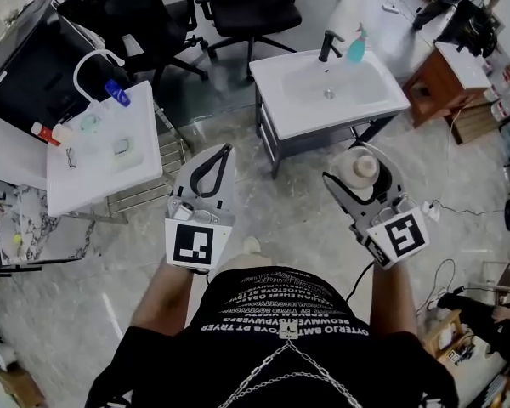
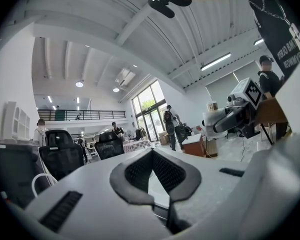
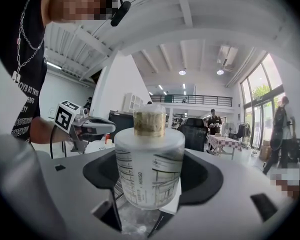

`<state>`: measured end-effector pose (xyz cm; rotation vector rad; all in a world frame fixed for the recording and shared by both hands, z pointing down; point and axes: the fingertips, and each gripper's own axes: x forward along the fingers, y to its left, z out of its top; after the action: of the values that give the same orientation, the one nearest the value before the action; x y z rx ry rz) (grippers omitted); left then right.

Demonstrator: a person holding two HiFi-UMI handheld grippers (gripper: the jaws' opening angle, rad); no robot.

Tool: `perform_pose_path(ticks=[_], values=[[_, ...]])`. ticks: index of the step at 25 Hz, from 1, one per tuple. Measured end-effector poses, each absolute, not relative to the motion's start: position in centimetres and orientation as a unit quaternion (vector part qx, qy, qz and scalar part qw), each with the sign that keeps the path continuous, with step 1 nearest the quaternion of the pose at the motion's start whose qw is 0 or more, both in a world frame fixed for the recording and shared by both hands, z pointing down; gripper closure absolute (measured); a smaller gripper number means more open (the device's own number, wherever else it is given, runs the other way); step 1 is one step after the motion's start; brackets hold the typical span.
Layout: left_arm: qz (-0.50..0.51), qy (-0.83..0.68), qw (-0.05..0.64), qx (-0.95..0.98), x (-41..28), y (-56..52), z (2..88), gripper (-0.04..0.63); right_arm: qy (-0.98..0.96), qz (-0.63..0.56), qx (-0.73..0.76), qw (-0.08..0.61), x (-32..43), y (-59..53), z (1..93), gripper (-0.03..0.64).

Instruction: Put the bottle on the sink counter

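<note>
My right gripper is shut on a frosted white bottle with a gold neck, held upright between the black pads; in the head view the bottle shows from above. The white sink counter with a black tap stands ahead, a little left of that gripper. My left gripper is shut with nothing in it, its pads meeting at the tips. Both grippers hang over the marble floor, short of the counter.
A teal spray bottle stands on the sink counter's back edge. A white table with small items is at the left, black office chairs behind. A wooden cabinet stands right; cables lie on the floor.
</note>
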<state>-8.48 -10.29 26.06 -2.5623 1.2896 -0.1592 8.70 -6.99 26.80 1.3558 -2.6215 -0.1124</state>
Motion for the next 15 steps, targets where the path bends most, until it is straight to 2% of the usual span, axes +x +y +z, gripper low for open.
perform_pose_path(ticks=[8, 15], values=[[-0.049, 0.437, 0.133, -0.888, -11.5, -15.2, 26.2, 0.589, -0.878, -0.036, 0.467, 0.099, 5.7, -12.3, 27.6, 0.284], [-0.055, 0.424, 0.124, -0.895, -10.9, -18.0, 27.7, 0.589, -0.881, -0.023, 0.460, 0.106, 4.5, -16.0, 29.7, 0.284]])
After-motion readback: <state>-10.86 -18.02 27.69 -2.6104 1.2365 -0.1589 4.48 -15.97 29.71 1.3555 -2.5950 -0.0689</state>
